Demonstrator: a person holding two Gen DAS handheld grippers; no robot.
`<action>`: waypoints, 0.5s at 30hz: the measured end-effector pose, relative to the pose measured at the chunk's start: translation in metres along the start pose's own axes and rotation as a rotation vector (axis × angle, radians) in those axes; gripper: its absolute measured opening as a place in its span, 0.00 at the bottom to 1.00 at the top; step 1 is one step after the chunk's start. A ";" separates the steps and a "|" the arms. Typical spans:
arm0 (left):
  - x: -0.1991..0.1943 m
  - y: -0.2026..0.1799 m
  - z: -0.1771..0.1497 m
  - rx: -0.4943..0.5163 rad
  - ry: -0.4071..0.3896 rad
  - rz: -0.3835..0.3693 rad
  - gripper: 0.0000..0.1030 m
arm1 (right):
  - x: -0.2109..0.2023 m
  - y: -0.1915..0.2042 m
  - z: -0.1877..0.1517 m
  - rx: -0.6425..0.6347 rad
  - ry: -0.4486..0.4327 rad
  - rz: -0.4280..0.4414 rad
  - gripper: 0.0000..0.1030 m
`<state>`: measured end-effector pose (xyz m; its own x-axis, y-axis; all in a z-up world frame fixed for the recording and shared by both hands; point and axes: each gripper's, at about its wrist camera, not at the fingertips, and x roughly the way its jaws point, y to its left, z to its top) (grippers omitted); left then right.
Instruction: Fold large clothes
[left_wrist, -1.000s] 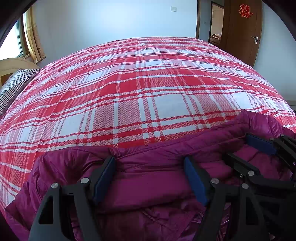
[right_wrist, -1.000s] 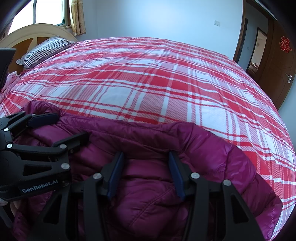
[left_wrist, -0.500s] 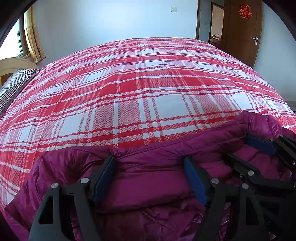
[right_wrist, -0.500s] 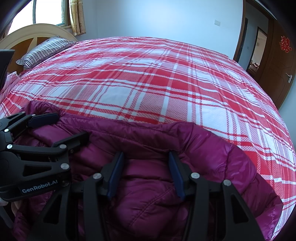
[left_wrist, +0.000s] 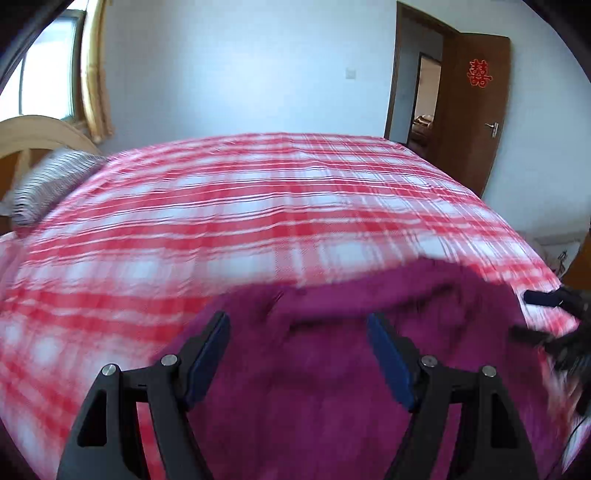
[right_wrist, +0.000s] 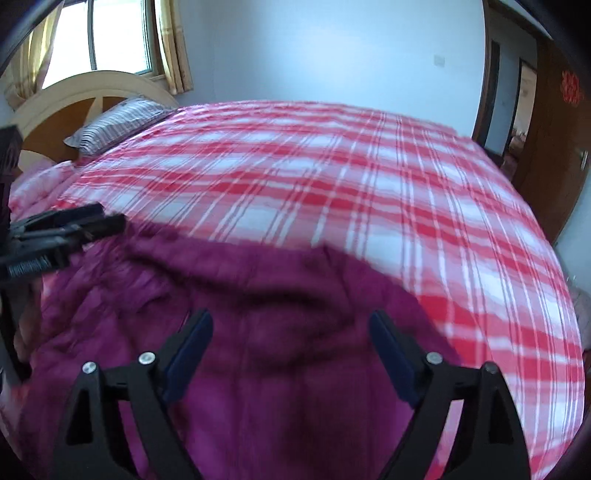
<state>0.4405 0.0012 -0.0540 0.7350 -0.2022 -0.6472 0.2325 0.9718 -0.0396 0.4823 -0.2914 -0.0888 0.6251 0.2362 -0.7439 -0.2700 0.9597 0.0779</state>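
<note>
A magenta puffer jacket (left_wrist: 332, 354) lies at the near edge of a bed covered by a red and white plaid sheet (left_wrist: 258, 206); it also shows in the right wrist view (right_wrist: 258, 325). My left gripper (left_wrist: 299, 332) is open and empty above the jacket's left part. My right gripper (right_wrist: 291, 332) is open and empty above its right part. Each gripper shows in the other's view, the right at the far right (left_wrist: 546, 317), the left at the far left (right_wrist: 70, 225). Both views are motion-blurred.
A striped pillow (right_wrist: 118, 122) lies at the bed's head, by a cream arched headboard (right_wrist: 85, 88) and a window (right_wrist: 114, 37). A brown door (left_wrist: 476, 107) stands open at the far right. The plaid sheet (right_wrist: 332, 184) stretches beyond the jacket.
Both grippers have opened wider and lifted up and back from the jacket, with the cameras tilting upward. The jacket lies flatter on the bed, and the two grippers are farther apart.
</note>
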 end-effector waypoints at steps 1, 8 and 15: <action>-0.013 0.005 -0.013 0.013 0.010 -0.001 0.75 | -0.015 -0.004 -0.017 0.011 0.025 0.013 0.86; -0.106 0.023 -0.169 0.027 0.171 -0.024 0.75 | -0.099 -0.023 -0.158 0.052 0.200 -0.009 0.86; -0.151 0.001 -0.255 0.014 0.213 -0.067 0.75 | -0.147 -0.020 -0.261 0.219 0.221 -0.016 0.86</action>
<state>0.1672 0.0633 -0.1499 0.5669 -0.2343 -0.7897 0.2863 0.9550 -0.0778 0.2047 -0.3851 -0.1537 0.4473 0.2048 -0.8706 -0.0825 0.9787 0.1878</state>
